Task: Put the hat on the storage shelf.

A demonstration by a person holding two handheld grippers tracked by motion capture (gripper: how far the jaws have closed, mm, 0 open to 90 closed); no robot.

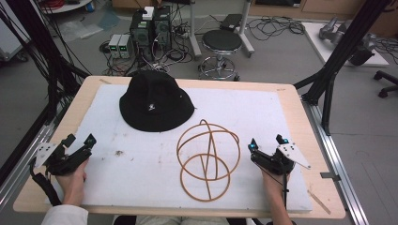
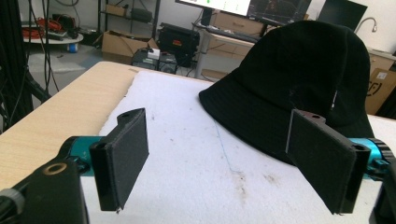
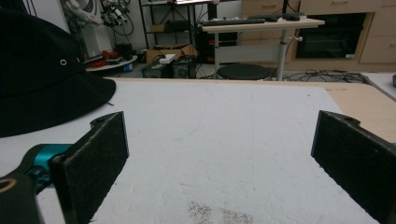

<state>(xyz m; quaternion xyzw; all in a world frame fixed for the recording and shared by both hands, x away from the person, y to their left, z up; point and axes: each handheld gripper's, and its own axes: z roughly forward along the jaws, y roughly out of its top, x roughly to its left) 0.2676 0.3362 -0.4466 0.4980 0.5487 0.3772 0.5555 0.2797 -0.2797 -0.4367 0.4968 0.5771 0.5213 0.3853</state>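
black hat [image 1: 156, 102] sits beyond a wooden, seemingly wire-thin hoop frame [image 1: 208, 159]; both grippers' jaws spread, empty.

High view looks down & forward over the whole desk [image 1: 300, 112] from the person's side, while both gripper views sit low near the white pad [image 2: 196, 154], facing the far edge, each catching the black hat [image 3: 37, 70].
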